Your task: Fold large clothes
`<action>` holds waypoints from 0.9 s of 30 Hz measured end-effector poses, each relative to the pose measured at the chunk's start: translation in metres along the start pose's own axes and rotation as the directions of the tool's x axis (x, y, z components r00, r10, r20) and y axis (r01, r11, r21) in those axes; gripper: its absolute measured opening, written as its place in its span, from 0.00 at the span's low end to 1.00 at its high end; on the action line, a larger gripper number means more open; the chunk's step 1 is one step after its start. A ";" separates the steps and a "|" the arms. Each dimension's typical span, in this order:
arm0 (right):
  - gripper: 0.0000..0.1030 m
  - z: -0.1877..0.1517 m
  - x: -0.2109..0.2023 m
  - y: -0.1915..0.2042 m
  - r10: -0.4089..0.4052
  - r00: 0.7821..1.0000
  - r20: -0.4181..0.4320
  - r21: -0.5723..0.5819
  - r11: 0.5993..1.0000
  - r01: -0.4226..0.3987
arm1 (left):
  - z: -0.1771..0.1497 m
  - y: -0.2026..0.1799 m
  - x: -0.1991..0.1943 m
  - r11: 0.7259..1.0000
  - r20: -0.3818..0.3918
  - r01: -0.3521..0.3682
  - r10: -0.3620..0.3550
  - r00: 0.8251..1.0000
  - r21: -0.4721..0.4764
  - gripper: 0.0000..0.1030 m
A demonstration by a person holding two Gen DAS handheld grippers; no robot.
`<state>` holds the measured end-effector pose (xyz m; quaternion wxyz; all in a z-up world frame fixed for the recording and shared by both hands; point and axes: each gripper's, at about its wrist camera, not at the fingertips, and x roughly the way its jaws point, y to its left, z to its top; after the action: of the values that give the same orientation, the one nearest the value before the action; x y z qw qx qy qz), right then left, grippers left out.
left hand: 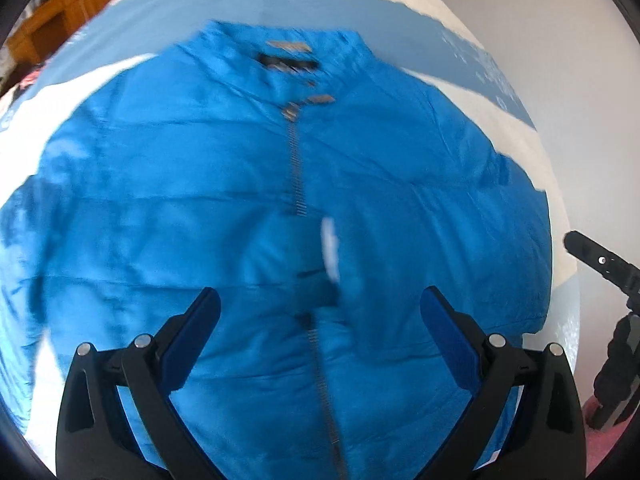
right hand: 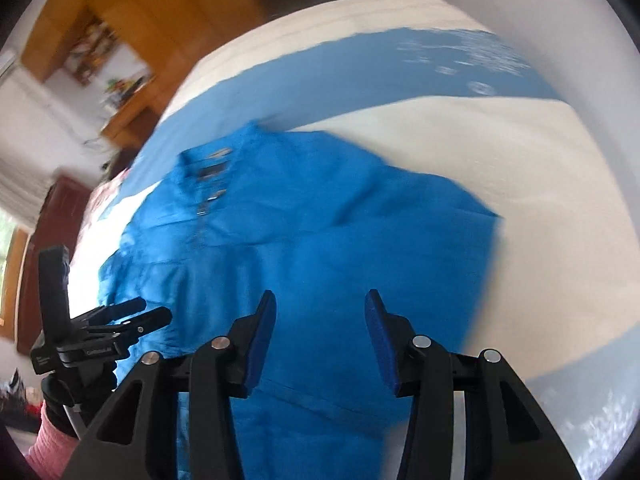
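Observation:
A bright blue padded jacket lies front up on the bed, zipped along the middle, collar at the far end. It also shows in the right wrist view, with one sleeve folded over the body. My left gripper is open and empty, hovering over the jacket's lower front by the zipper. My right gripper is open and empty above the jacket's right side. The right gripper shows at the right edge of the left wrist view; the left gripper shows at the left of the right wrist view.
The bed has a cream and light blue cover that spreads around the jacket. Wooden cabinets and shelves stand beyond the bed's far left. A white wall runs along the right. A pink sleeve shows at the lower left.

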<state>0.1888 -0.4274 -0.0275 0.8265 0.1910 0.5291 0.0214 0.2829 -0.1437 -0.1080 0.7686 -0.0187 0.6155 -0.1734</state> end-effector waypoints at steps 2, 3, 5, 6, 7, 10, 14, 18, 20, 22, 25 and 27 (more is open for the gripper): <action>0.45 -0.006 -0.009 -0.019 -0.040 0.999 0.010 0.029 0.999 0.040 | 0.001 -0.009 0.015 1.000 -0.031 0.002 -0.002 1.000 -0.001 0.96; 0.45 -0.007 -0.007 -0.025 -0.049 0.999 0.012 0.039 0.998 0.048 | 0.001 -0.013 0.021 1.000 -0.037 0.002 -0.002 0.999 -0.001 0.86; 0.45 -0.011 -0.011 -0.038 -0.055 0.998 0.016 0.066 0.996 0.054 | 0.001 -0.019 0.034 1.000 -0.070 -0.014 0.014 0.997 0.000 0.67; 0.45 -0.014 -0.013 -0.044 -0.057 0.998 0.019 0.084 0.995 0.055 | 0.000 -0.020 0.037 1.000 -0.071 -0.011 0.010 0.997 -0.009 0.61; 0.45 -0.016 -0.014 -0.049 -0.059 0.998 0.021 0.095 0.994 0.057 | 0.000 -0.022 0.038 1.000 -0.064 0.002 -0.003 0.998 -0.014 0.49; 0.45 -0.019 -0.014 -0.060 -0.061 0.998 0.027 0.128 0.990 0.057 | 0.000 -0.025 0.030 1.000 -0.029 0.020 -0.021 0.999 -0.013 0.26; 0.45 -0.018 -0.009 -0.060 -0.057 0.998 0.033 0.144 0.988 0.051 | 0.000 -0.023 -0.001 1.000 0.076 -0.014 0.015 0.997 -0.009 0.15; 0.45 -0.014 -0.001 -0.052 -0.041 0.999 0.027 0.128 0.991 0.037 | -0.001 -0.013 -0.040 0.997 0.195 -0.082 0.081 0.978 -0.001 0.14; 0.45 -0.010 0.003 -0.043 -0.029 0.999 0.027 0.109 0.994 0.026 | 0.006 0.001 -0.054 0.994 0.222 -0.105 0.107 0.969 -0.020 0.14; 0.45 -0.006 0.006 -0.035 -0.012 0.999 0.029 0.092 0.996 0.009 | 0.008 0.018 -0.067 0.991 0.244 -0.129 0.136 0.960 -0.047 0.14; 0.45 0.001 0.013 -0.018 0.026 0.999 0.026 0.063 0.998 -0.028 | 0.010 0.048 -0.079 0.977 0.262 -0.188 0.207 0.943 -0.097 0.14; 0.45 0.005 0.023 -0.007 0.052 0.999 0.015 0.043 0.998 -0.052 | 0.012 0.068 -0.078 0.965 0.251 -0.226 0.253 0.934 -0.132 0.14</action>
<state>0.2023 -0.4299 -0.0475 0.8250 0.2227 0.5185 0.0300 0.2963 -0.0595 -0.0487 0.8576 -0.0052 0.5125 -0.0429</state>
